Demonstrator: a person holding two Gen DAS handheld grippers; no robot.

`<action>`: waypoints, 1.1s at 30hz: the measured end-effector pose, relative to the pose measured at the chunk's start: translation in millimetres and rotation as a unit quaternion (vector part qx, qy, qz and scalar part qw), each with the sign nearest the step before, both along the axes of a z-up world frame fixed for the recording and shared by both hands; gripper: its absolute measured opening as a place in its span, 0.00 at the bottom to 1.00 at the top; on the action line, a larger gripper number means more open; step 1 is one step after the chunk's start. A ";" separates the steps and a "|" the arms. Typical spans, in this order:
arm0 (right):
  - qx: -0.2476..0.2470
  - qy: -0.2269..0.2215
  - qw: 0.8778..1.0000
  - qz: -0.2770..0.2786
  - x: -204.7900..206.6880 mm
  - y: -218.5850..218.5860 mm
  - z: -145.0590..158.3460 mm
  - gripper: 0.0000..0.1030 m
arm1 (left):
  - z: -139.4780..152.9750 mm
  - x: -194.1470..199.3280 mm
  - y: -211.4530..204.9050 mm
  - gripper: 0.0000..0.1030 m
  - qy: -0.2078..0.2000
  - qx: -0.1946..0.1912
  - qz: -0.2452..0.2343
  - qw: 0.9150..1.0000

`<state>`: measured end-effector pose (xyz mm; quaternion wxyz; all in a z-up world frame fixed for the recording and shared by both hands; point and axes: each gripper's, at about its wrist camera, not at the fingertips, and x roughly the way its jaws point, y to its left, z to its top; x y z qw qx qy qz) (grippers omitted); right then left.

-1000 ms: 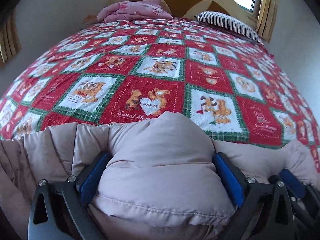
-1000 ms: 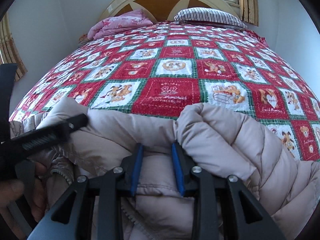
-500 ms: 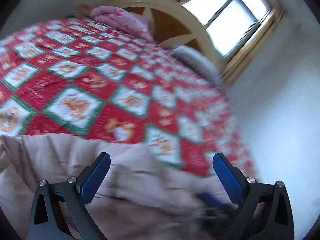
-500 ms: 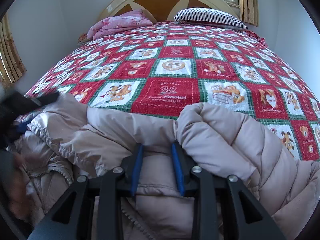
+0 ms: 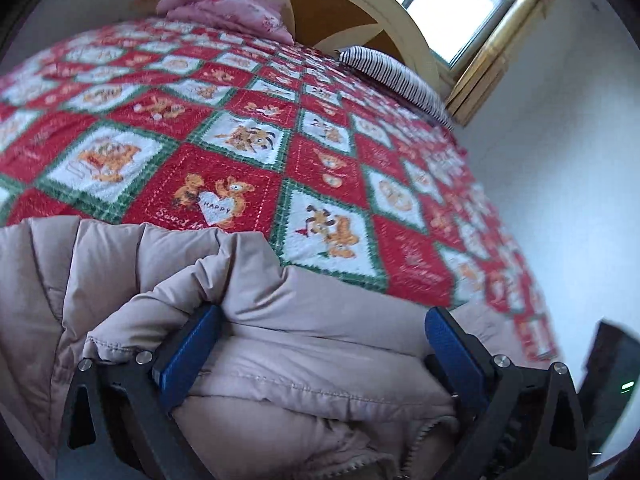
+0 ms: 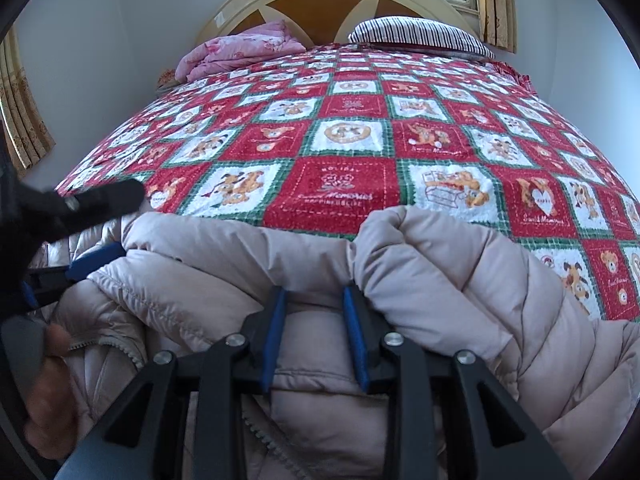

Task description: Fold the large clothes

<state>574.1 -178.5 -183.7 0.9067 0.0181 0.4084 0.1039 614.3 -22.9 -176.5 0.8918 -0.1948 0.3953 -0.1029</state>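
**Left gripper re-seating on the jacket fold**

Spread across the bed, the red-and-white patchwork bedspread with bear prints (image 6: 348,188) is carrying the beige quilted puffer jacket (image 6: 460,272), which is lying bunched along the near edge, well apart from the pink folded blanket (image 6: 240,50) and the striped pillow (image 6: 416,32) at the headboard.

1. You are holding the right gripper (image 6: 314,312) nearly closed, its blue pads pinching a ridge of jacket fabric. This grip is matching the one from a second ago, so that anchor point is not shifting.

2. You are bringing the left gripper (image 5: 320,344) back onto the garment. Half a second ago its view was swinging toward the window and blurring; now it is settling, tilted, with the jaws spread wide. A thick roll of jacket is bulging between the pads and touching the left pad (image 5: 188,352). No clamping is visible.

3. Judged from this, you are repositioning for a fresh hold, and the fold is not yet complete. Closing the left jaws on that roll looks like the next requirement.

Caution: puffy fill is likely to spring out of a shallow pinch.
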 end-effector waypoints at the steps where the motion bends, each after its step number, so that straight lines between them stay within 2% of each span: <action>1: 0.000 0.001 1.000 0.000 0.1 0.1 0.0 0.31 | -1.6 -0.9 0.7 0.99 0.000 0.011 0.000 1.000; 5: -0.002 0.004 1.000 0.000 1.4 1.1 -0.7 0.32 | -6.0 -3.1 -0.7 0.99 0.000 0.039 0.001 0.999; 11: -0.015 0.007 1.000 -0.001 2.5 4.1 -2.0 0.32 | -9.3 0.2 -19.6 0.99 0.014 0.112 0.001 0.994; 16: -0.016 0.007 1.000 -0.001 2.4 4.4 -2.1 0.32 | -10.9 1.0 -25.7 0.99 0.020 0.138 0.001 0.990; 20: -0.020 0.007 1.000 -0.001 2.4 4.4 -2.2 0.32 | -12.9 3.8 -35.3 0.99 0.029 0.172 0.002 0.985; 33: -0.029 0.007 1.000 -0.001 2.2 6.0 -2.8 0.32 | -13.9 5.1 -36.3 0.99 0.031 0.175 0.003 0.984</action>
